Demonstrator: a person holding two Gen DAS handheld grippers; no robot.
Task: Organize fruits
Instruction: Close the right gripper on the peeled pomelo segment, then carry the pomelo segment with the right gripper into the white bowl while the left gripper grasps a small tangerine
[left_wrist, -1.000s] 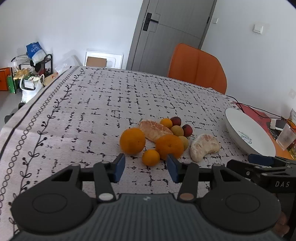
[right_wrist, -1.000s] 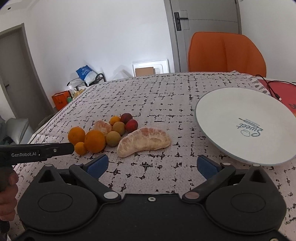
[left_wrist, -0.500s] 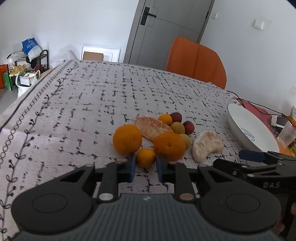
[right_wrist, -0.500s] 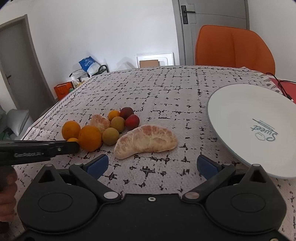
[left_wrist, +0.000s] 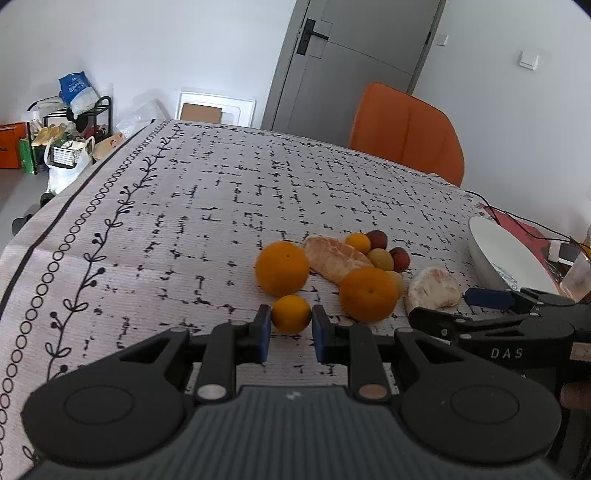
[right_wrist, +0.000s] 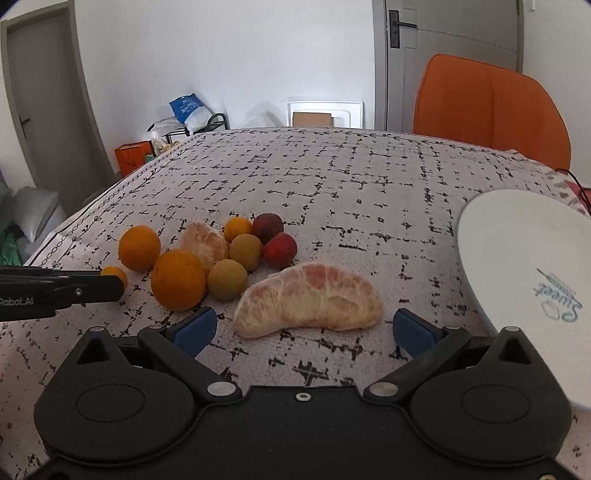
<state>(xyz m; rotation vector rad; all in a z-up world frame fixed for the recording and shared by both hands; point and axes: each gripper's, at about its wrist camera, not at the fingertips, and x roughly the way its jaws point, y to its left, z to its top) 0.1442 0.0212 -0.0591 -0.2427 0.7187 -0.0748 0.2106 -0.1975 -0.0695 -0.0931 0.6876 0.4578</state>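
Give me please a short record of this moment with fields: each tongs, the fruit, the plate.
left tongs: closed on the small orange, at the near edge of the fruit group
right tongs: open, just in front of the large peeled citrus piece, not touching it
other fruit: two big oranges, second peeled piece, small round fruits, all on the tablecloth
plate: white, no fruit on the visible part

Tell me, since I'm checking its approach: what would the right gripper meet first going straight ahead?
Most likely the pale peeled pomelo segment lying just ahead between the right gripper's wide-open jaws; depth is uncertain.
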